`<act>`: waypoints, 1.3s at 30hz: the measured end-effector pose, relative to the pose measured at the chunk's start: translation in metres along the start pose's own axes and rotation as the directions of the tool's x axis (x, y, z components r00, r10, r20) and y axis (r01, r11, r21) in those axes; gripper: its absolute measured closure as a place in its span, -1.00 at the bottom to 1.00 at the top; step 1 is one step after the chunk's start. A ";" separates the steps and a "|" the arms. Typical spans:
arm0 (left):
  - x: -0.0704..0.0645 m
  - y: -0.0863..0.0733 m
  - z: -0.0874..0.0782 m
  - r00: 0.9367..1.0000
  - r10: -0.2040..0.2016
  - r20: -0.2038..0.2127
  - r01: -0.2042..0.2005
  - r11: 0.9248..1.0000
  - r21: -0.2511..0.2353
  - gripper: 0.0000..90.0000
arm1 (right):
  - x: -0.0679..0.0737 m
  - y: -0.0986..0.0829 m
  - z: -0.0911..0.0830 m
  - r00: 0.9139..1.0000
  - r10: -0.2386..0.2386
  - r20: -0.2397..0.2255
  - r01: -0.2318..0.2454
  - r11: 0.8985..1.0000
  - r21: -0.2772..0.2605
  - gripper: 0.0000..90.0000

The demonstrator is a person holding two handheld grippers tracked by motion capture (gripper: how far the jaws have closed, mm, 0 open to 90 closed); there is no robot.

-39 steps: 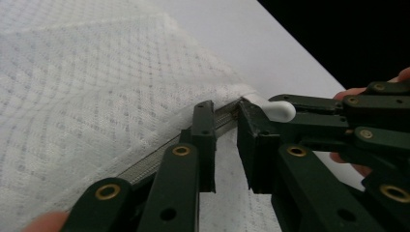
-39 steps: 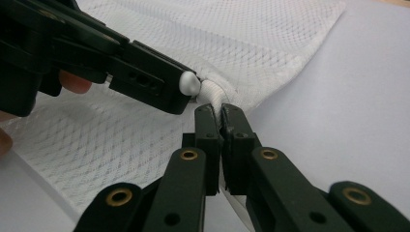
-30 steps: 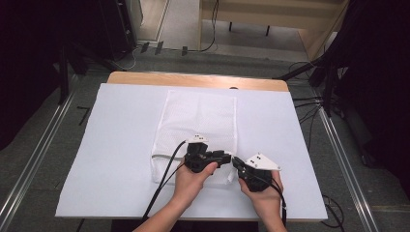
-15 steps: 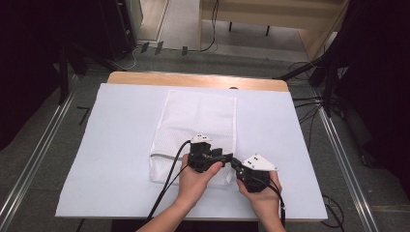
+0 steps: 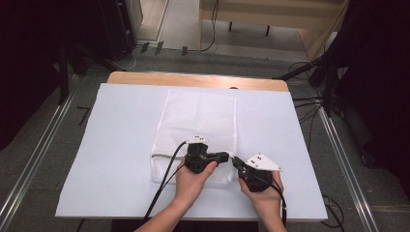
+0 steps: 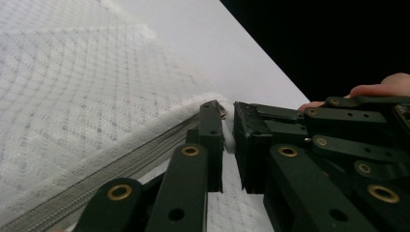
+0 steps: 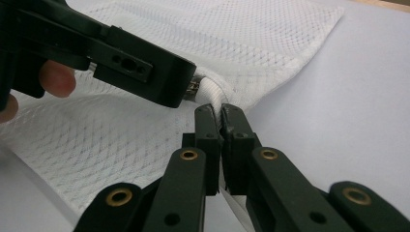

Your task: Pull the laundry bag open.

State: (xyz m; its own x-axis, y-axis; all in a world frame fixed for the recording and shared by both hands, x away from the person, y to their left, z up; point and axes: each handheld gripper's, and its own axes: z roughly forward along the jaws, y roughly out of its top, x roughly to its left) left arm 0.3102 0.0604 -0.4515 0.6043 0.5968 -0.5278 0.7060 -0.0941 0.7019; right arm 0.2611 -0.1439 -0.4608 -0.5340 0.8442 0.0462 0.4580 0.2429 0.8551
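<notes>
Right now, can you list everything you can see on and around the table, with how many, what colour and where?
Mesh bag: one, white, flat in the middle of the sheet, zip along its near edge.
Zip: one, grey, along the bag's edge, running up to the corner where the grippers meet.
Sheet: one, white, covering most of the table.
Table: one, light wood, bare strip showing at the far edge.
Floor cables: several, black, on the floor to the right of the table.
Left gripper: one, black, at the bag's near right corner by the zip end.
Right gripper: one, black, jaws shut on the bag's corner.
Hands: two, holding the grippers at the near edge.
</notes>
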 end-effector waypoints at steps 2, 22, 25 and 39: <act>0.002 0.000 0.000 1.000 0.008 -0.003 -0.008 1.000 0.009 0.90 | 0.000 0.000 0.000 1.000 0.002 -0.001 -0.002 1.000 -0.002 0.96; 0.014 -0.003 -0.007 0.997 0.069 -0.032 -0.067 0.996 0.056 0.93 | 0.000 0.003 -0.003 1.000 0.008 0.006 -0.008 1.000 0.008 0.97; 0.020 -0.004 -0.013 0.997 0.065 -0.050 -0.062 0.996 0.059 0.93 | -0.004 0.002 -0.004 1.000 0.018 0.013 -0.018 1.000 0.005 0.97; 0.051 -0.010 -0.060 0.987 0.064 -0.145 -0.056 0.997 0.058 0.93 | -0.015 0.002 -0.011 0.998 0.038 0.042 -0.038 0.999 -0.004 0.97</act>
State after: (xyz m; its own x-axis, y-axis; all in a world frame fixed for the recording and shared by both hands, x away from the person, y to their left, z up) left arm 0.3117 0.1394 -0.4566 0.5883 0.6991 -0.4065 0.6913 -0.1739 0.7013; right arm 0.2621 -0.1613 -0.4536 -0.4859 0.8722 0.0565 0.4751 0.2094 0.8546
